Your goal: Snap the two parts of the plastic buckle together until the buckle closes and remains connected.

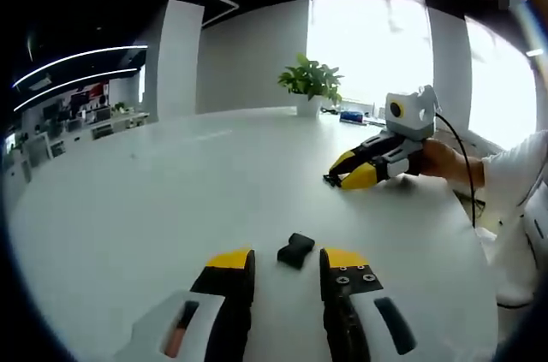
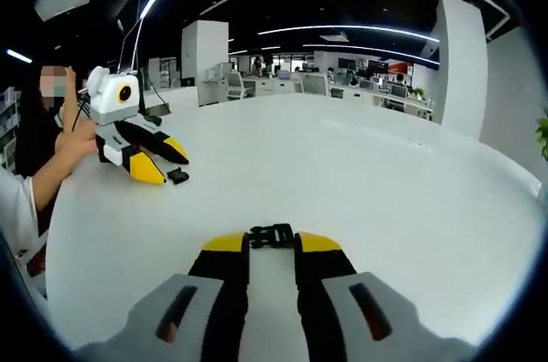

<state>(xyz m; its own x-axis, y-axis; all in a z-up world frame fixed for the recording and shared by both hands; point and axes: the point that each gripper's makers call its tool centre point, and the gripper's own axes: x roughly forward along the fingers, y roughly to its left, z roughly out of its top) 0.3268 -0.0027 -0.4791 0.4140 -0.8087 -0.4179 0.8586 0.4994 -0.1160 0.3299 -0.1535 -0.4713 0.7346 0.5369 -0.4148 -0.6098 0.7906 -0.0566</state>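
Right tool (image 2: 272, 244) jaws around buckle part (image 2: 271, 236), left tool (image 2: 163, 163) beside another part (image 2: 178, 176)

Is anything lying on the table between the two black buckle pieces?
No. In the left gripper view, only bare white table separates the near buckle piece from the far piece.

Your right gripper (image 2: 272, 242) pinches a buckle part (image 2: 271, 234), its lower half hidden between the jaws | second buckle part (image 1: 296, 250), beside your left gripper (image 1: 287, 261), too small to show its shape | desks (image 2: 282, 84) behind the table (image 2: 360, 174) blurred
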